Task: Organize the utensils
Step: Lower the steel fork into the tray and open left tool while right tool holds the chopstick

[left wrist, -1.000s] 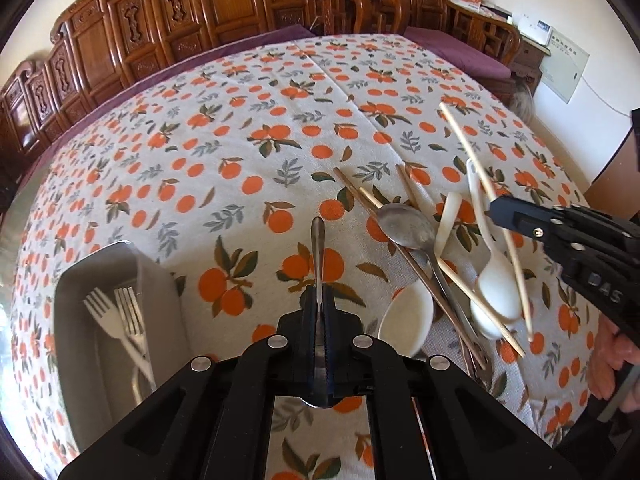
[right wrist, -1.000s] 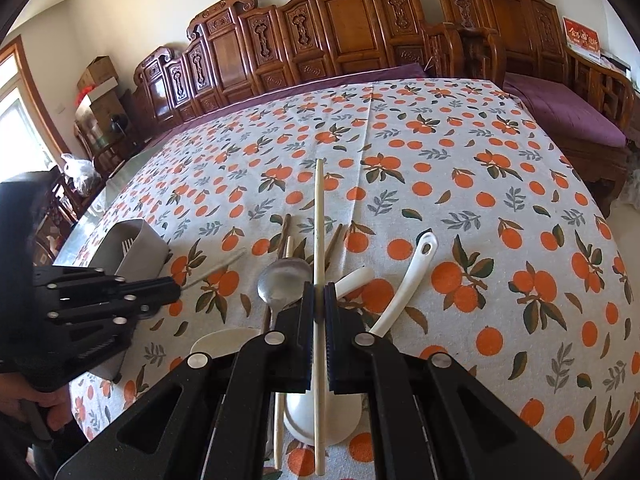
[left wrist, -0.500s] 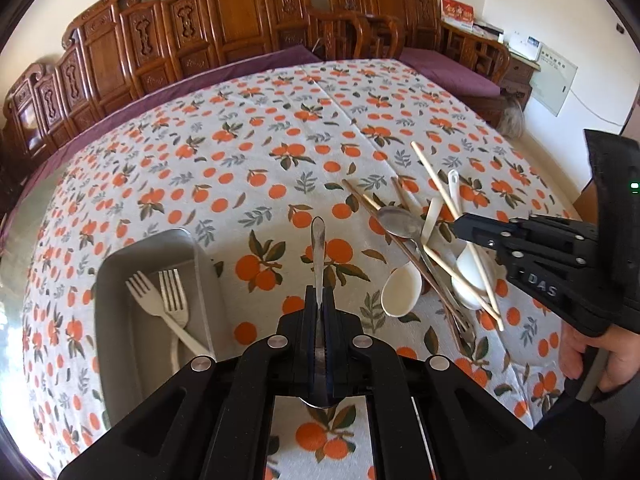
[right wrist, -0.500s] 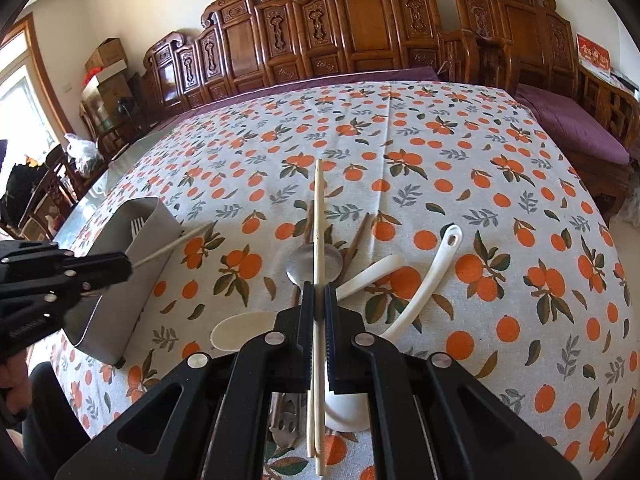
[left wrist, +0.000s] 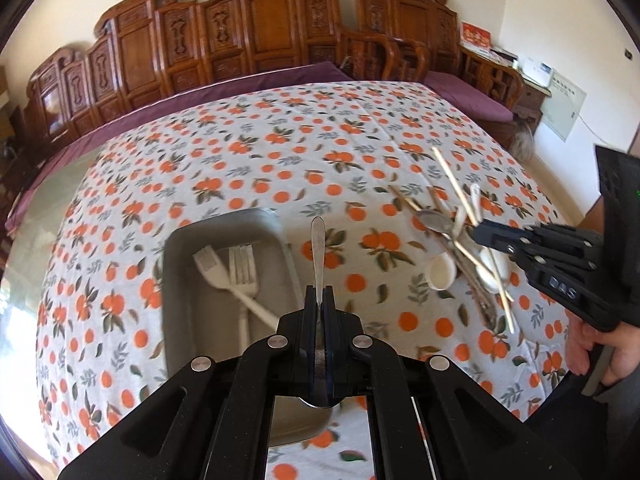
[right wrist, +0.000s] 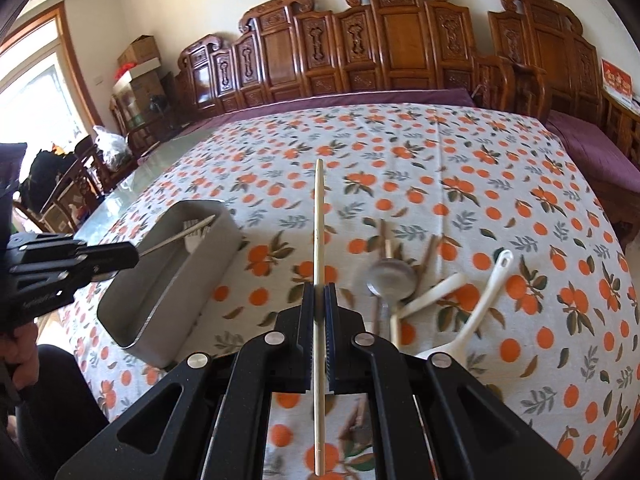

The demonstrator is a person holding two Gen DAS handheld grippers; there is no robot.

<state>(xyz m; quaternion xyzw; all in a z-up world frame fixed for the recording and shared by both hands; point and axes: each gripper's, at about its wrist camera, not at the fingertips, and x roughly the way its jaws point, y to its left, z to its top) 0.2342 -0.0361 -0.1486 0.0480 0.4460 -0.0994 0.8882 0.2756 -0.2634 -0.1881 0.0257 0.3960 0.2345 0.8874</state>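
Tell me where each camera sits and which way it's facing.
Left wrist: rides the left claw, shut on a spoon; looks across the table at the tray; right claw and a hand show.
Right wrist: rides the right claw, shut on a chopstick; left claw shows.
Shared: tray, utensil pile.

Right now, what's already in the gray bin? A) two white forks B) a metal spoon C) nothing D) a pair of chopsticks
A: the left wrist view shows two white forks lying inside the gray bin. The metal spoon and the loose chopsticks sit in the pile on the cloth, outside the bin.
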